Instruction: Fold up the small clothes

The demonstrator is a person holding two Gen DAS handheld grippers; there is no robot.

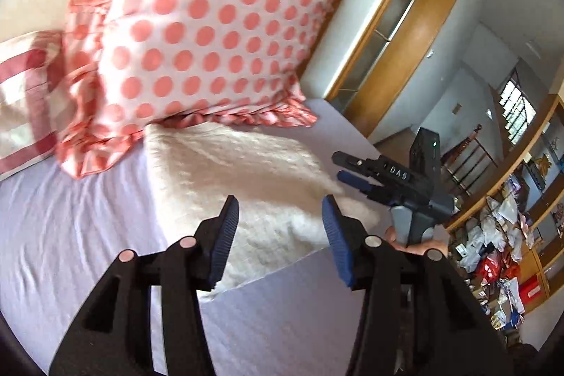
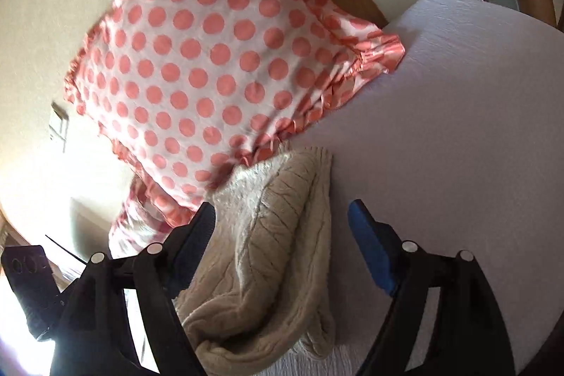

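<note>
A cream knitted garment [image 1: 246, 171] lies folded on the pale lilac bed sheet [image 1: 70, 228], its far end against a polka-dot pillow. It also shows in the right wrist view [image 2: 275, 235], ribbed and bunched at the near end. My left gripper [image 1: 280, 210] is open and empty, hovering just above the garment's near edge. My right gripper [image 2: 282, 217] is open and empty over the garment; in the left wrist view it [image 1: 340, 166] sits at the garment's right edge.
A pink-and-white polka-dot pillow [image 1: 211, 23] with a frilled edge leans behind the garment, also in the right wrist view [image 2: 218, 59]. A striped pillow [image 1: 24, 101] lies at the left. A wooden headboard [image 1: 398, 34] and cluttered shelves [image 1: 500, 235] stand at the right.
</note>
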